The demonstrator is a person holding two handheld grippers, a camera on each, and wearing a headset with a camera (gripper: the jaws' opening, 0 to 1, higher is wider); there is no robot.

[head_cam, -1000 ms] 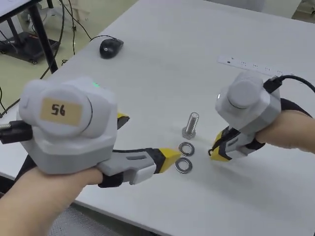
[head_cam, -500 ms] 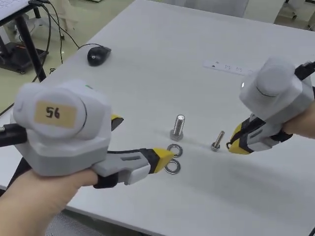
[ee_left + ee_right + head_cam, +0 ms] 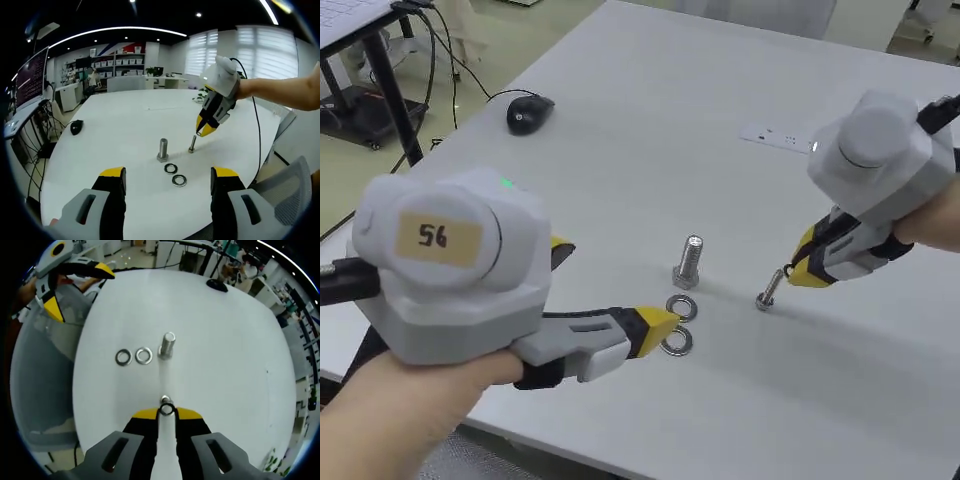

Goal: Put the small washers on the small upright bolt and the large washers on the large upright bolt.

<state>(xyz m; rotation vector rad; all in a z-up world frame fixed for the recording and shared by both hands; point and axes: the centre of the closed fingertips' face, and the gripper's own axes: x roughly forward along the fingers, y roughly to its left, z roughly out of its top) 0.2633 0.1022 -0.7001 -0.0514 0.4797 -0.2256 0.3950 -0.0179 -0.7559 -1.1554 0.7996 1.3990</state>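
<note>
Head view shows a white bench (image 3: 620, 90) with the large bolt (image 3: 688, 262) standing upright on its head near the middle. Just in front of it lie two flat metal rings: the first washer (image 3: 681, 307) is close to the bolt's foot, and the second washer (image 3: 675, 343) is just beside the first, nearer the person. Neither ring is on a bolt.

To the right of the large bolt, and apart from it, the small bolt (image 3: 767, 290) stands with its head on the bench and its threaded end up, leaning a little toward the right tongs (image 3: 796, 272). Those tongs come down from the upper right, and their yellow tips are clenched on the top of the small bolt. The right gripper view shows the bolt's end pinched between the two narrow-set tips.

The left tongs (image 3: 612, 284) hover low at the near left, released, with the jaws spread wide. One yellow tip is just beside the second washer, but I cannot tell whether it touches it. The left gripper view shows both washers and both bolts ahead of the open jaws.

Farther back on the bench lie a dark mouse (image 3: 530, 113) at the left and a white power strip (image 3: 775, 137) at the right.
</note>
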